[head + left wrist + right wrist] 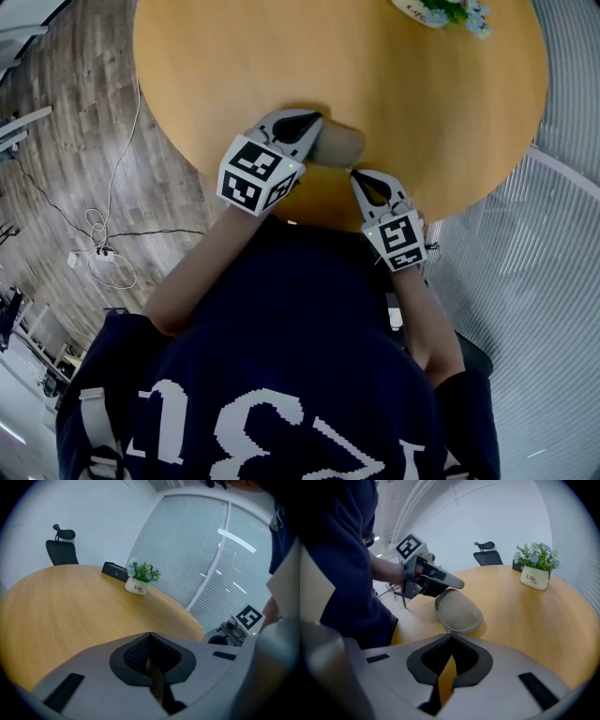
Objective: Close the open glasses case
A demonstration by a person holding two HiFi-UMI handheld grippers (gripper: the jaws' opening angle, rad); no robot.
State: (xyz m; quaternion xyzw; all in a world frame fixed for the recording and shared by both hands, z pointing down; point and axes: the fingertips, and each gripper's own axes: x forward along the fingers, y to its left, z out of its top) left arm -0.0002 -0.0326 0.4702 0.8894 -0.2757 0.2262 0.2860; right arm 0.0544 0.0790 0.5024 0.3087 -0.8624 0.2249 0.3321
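— How far along is the closing of the glasses case (459, 611)?
— It seems nearly done. The lid is seen down on the case, which lies on the tabletop (281, 56). Whether the seam is fully shut cannot be told.
— And the tools?
— The left hand-held gripper (314, 118), jaws together, is laid against the case's left end. The right hand-held gripper (356, 176), jaws also pressed together, is set at the edge nearest the person.
— What is counted?
— One case, two hand-held grippers, and one potted plant (536, 571) well apart from the case.
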